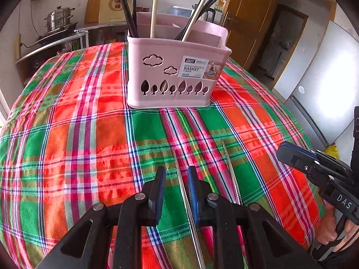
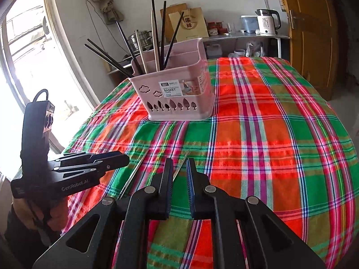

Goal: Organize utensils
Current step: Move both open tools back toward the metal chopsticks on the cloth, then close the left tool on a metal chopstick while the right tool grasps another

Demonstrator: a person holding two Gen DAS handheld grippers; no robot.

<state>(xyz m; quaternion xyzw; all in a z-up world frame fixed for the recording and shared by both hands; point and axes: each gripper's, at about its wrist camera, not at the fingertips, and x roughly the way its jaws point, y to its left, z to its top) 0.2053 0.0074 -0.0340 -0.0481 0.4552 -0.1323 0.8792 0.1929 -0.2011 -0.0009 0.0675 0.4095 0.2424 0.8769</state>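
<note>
On the near part of the plaid red-and-green tablecloth [image 1: 89,134] lie two thin silver metal chopsticks [image 1: 231,170]. Above each one a black gripper hovers, left gripper [image 1: 176,174] and right gripper [image 2: 179,168], jaws slightly parted, gripping nothing. Farther back stands the pink plastic basket [image 1: 170,83] with upright chopsticks.

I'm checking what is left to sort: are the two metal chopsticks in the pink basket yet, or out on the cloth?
Out. Both metal chopsticks lie flat on the plaid tablecloth, apart from the pink basket.

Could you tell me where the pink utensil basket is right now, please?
The pink basket stands upright on the plaid tablecloth, beyond both grippers, centre-top in both wrist views, holding chopsticks.
</note>
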